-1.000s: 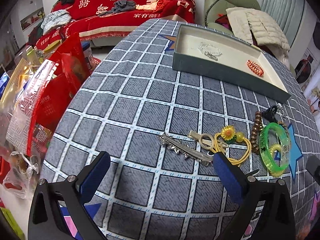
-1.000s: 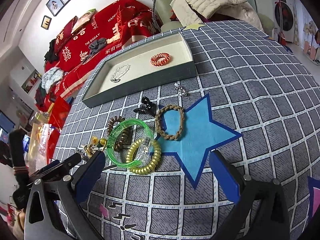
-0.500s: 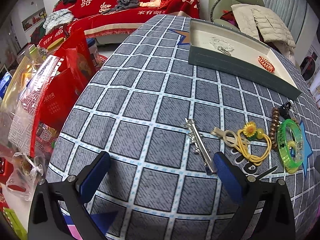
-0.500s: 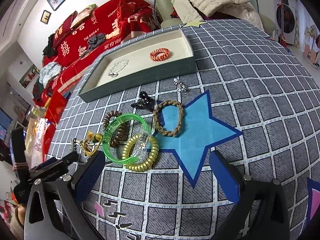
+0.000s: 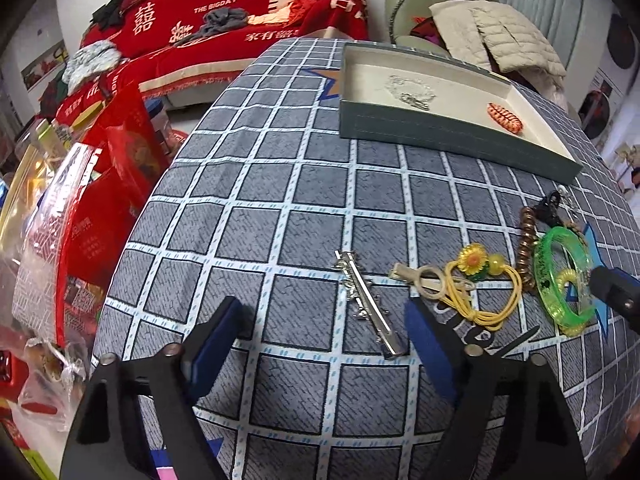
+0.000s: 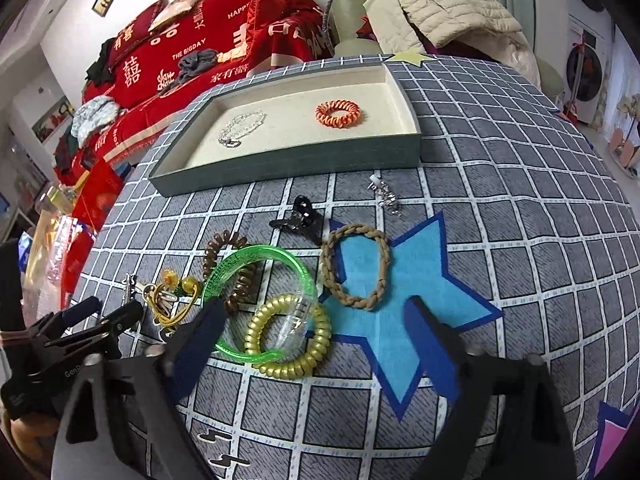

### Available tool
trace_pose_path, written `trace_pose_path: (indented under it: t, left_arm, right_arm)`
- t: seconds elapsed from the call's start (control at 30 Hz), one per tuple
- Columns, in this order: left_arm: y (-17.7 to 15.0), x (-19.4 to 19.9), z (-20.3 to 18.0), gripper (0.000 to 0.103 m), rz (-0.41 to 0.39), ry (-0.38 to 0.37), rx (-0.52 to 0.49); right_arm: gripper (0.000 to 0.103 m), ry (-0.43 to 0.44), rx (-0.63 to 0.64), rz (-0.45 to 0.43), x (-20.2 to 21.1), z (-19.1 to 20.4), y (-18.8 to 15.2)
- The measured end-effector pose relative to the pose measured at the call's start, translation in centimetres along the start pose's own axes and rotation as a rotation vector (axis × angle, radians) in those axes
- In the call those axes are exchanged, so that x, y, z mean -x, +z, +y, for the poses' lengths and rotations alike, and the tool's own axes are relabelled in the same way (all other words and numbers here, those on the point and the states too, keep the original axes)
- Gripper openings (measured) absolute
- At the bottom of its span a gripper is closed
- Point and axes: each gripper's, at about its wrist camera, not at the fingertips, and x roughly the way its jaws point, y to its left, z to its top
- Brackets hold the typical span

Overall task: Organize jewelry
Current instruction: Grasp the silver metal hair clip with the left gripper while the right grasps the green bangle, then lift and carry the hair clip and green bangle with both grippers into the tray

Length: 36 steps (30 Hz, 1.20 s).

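Observation:
A green-walled tray (image 5: 448,134) (image 6: 304,158) at the far side of the table holds a silver chain (image 6: 240,128) and an orange coil tie (image 6: 338,114). My left gripper (image 5: 324,328) is open, low over the cloth; a silver hair clip (image 5: 366,304) lies between its fingers, nearer the right one. Beside it lie a yellow flower tie (image 5: 476,280) and a green bangle (image 5: 564,280). My right gripper (image 6: 316,332) is open over the green bangle (image 6: 256,280) and gold coil tie (image 6: 288,336). A braided band (image 6: 356,266), black claw clip (image 6: 300,220), brown coil (image 6: 230,264) and small silver piece (image 6: 386,196) lie close by.
The table has a grey checked cloth (image 6: 500,200) with a blue star (image 6: 404,292). Red snack bags (image 5: 80,208) stand off the table's left edge. A red-covered sofa (image 6: 208,52) and a chair with a beige jacket (image 6: 448,12) are behind.
My left gripper has moved right and closer, so the silver clip now lies between its fingers. My right gripper has moved forward and lower over the green bangle and gold coil.

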Motion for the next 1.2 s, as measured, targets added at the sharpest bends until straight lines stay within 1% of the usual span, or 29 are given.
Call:
trace_pose_path:
  t: [0.07,0.1,0.13,0.17,0.23,0.27,0.33,0.4,0.43,0.47,0.5,0.57,0.63,0.67,0.8,0.87,1.2]
  left_arm:
    - [0.0,0.1,-0.2,0.092,-0.005,-0.006,-0.011]
    - [0.0,0.2,-0.3,0.088,-0.008,-0.01,-0.019]
    - [-0.1,0.3,-0.4,0.083,-0.009,-0.015,-0.026]
    - [-0.1,0.4,-0.6,0.081,-0.012,-0.02,-0.035]
    - [-0.1,0.5,-0.9,0.072,-0.015,-0.028,-0.051]
    - [-0.1,0.5,-1.1,0.07,-0.018,-0.033,-0.058]
    - [-0.1,0.6,-1.3,0.058,-0.021,-0.043,-0.072]
    - [-0.1,0.6,-1.6,0.055,-0.023,-0.046,-0.083]
    - [-0.2,0.7,-1.6,0.05,-0.025,-0.049,-0.087]
    - [-0.2,0.7,-1.7,0.047,-0.026,-0.057,-0.089]
    - [-0.2,0.8,-1.7,0.046,-0.026,-0.057,-0.089]
    - [-0.2,0.8,-1.6,0.046,-0.027,-0.059,-0.088]
    - [-0.2,0.8,-1.6,0.038,-0.03,-0.063,-0.087]
    - [-0.3,0.8,-1.6,0.038,-0.032,-0.07,-0.085]
    - [-0.4,1.1,-1.0,0.038,-0.04,-0.136,-0.061]
    - [-0.4,1.3,-0.7,0.038,-0.05,-0.151,-0.057]
    - [0.2,2.0,-0.6,0.038,-0.065,-0.181,-0.057]
  right_arm:
    - [0.068,0.008,-0.001,0.016,-0.3,0.2,-0.2]
    - [0.064,0.009,-0.001,0.022,-0.4,0.3,-0.3]
    - [0.056,0.009,-0.001,0.028,-0.6,0.3,-0.4]
    - [0.049,0.008,-0.001,0.034,-0.7,0.4,-0.5]
    - [0.044,0.008,0.001,0.042,-1.0,0.5,-0.7]
    - [0.042,0.006,0.005,0.044,-1.1,0.5,-0.7]
    - [0.038,-0.004,0.02,0.037,-1.0,0.8,-0.9]
    - [0.032,-0.011,0.035,0.031,-0.9,0.9,-0.9]
    - [0.029,-0.008,0.038,0.03,-0.9,1.0,-0.9]
    - [0.025,-0.005,0.038,0.029,-0.9,0.9,-0.9]
    - [0.023,-0.005,0.036,0.025,-0.9,0.9,-0.9]
    - [0.014,-0.006,0.031,0.014,-0.7,0.7,-0.9]
    - [0.013,-0.009,0.031,0.008,-0.6,0.6,-0.9]
    - [0.013,-0.011,0.032,0.007,-0.6,0.5,-0.9]
    - [0.013,0.001,0.005,-0.003,-0.2,-0.2,-1.0]
    - [0.013,0.014,-0.011,-0.009,0.0,-0.6,-0.9]
    - [0.013,0.058,-0.076,-0.014,0.4,-2.1,-0.4]
